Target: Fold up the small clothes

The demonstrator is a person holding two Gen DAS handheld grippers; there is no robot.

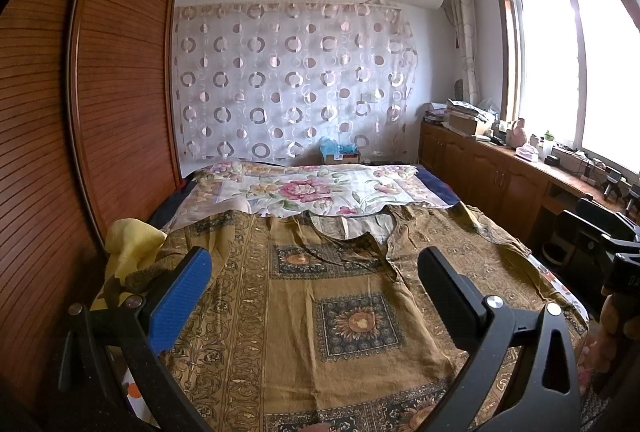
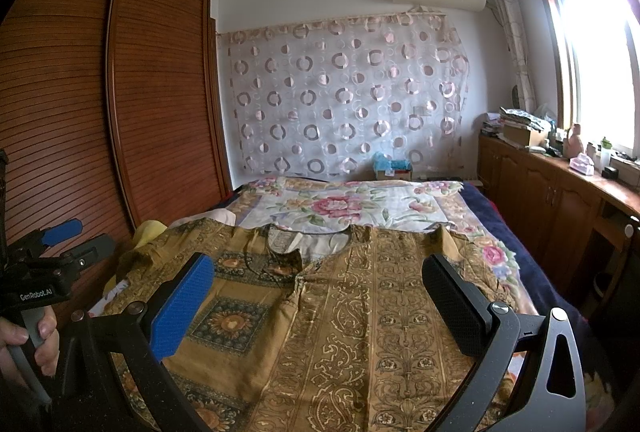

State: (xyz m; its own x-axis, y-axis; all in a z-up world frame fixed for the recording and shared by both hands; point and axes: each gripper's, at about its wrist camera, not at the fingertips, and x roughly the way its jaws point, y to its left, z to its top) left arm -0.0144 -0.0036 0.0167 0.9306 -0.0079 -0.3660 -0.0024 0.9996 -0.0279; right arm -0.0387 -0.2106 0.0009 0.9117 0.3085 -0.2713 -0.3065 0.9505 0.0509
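Left tongs (image 1: 314, 296) spread wide, gripping nothing, poised above the shirt (image 1: 320, 312). Right tongs (image 2: 316, 304) likewise gaping and empty, over the same shirt. Blue pad on one finger (image 1: 180, 308), black pad on the other, on both tools. Left tool also seen at the left edge of the right view, gripped by a hand (image 2: 28, 344). Shirt spread flat on the bed (image 2: 500, 216), mustard-brown with sunflower squares and scrollwork bands, neckline turned toward the far wall. Just beside its left shoulder, a yellow cloth (image 1: 128, 244), perhaps another garment, too crumpled to tell. Beyond the collar, a floral sheet (image 1: 312, 192) over a dark blue blanket. Left of the bed, a slatted wardrobe (image 1: 120, 92); behind, a ringed curtain (image 1: 292, 80); to the right, a cluttered cabinet (image 1: 500, 176) under the window (image 1: 580, 72).
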